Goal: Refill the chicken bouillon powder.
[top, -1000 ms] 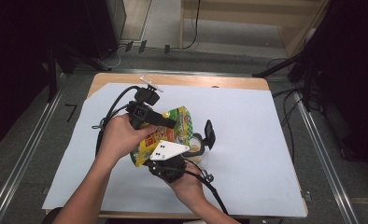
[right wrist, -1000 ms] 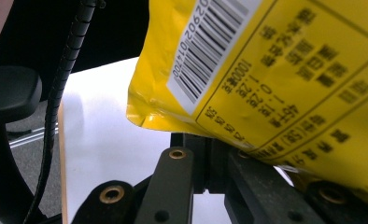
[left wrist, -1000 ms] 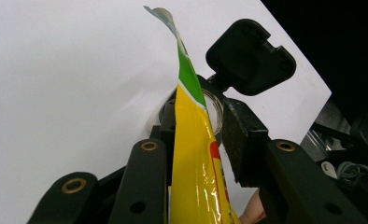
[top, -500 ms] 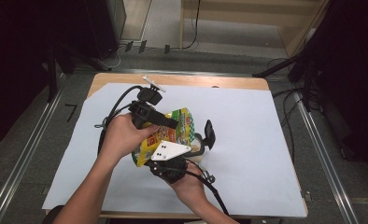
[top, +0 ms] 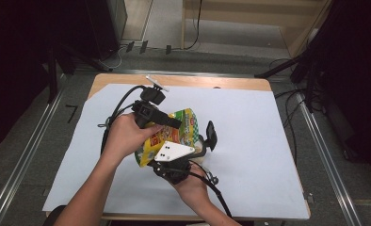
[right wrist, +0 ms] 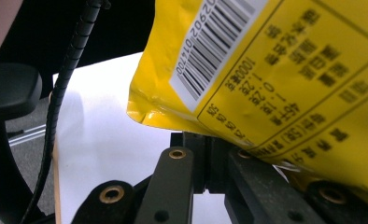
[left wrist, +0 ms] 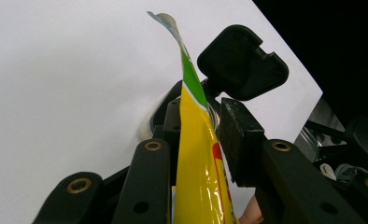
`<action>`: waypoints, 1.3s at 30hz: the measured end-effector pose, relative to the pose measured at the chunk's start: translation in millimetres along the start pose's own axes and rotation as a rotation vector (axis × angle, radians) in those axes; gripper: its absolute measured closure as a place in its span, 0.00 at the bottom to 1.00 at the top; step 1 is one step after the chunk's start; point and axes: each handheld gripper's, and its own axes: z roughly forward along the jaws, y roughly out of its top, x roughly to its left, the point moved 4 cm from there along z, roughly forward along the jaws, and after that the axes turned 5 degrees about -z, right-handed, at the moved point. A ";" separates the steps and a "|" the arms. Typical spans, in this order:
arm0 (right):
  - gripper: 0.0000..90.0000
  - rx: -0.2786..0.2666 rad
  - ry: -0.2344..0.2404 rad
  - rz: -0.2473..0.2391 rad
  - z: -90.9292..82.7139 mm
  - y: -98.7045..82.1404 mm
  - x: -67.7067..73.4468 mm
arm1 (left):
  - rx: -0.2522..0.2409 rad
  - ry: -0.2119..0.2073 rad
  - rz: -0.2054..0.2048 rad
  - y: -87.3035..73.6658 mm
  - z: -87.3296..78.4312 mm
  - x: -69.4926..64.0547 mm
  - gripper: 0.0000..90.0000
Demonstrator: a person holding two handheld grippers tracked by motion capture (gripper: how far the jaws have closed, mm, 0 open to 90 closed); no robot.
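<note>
Left gripper [left wrist: 198, 140] jaws just narrowed on glossy yellow-green snack bag [top: 169, 134]; right gripper [right wrist: 205, 163] at 6 o'clock clamps its bottom edge

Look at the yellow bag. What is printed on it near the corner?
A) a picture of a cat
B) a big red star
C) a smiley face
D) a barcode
D: the right gripper view shows a white patch with the black bars of a barcode near the corner of the bag.
</note>
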 end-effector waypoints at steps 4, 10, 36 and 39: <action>1.00 -0.005 0.000 0.003 1.8 -1.7 0.9 | -0.003 0.019 0.020 -0.5 -0.1 -3.2 0.87; 1.00 -0.004 -0.006 0.011 2.6 -2.9 -1.3 | -0.012 0.038 0.034 -0.6 -1.3 -4.8 0.91; 1.00 -0.024 -0.004 0.033 6.1 -0.8 7.0 | -0.060 0.040 0.012 1.6 -4.8 -2.6 0.90; 1.00 -0.026 0.002 0.031 6.7 -0.9 6.6 | -0.056 0.037 0.008 0.8 -6.2 -1.7 0.90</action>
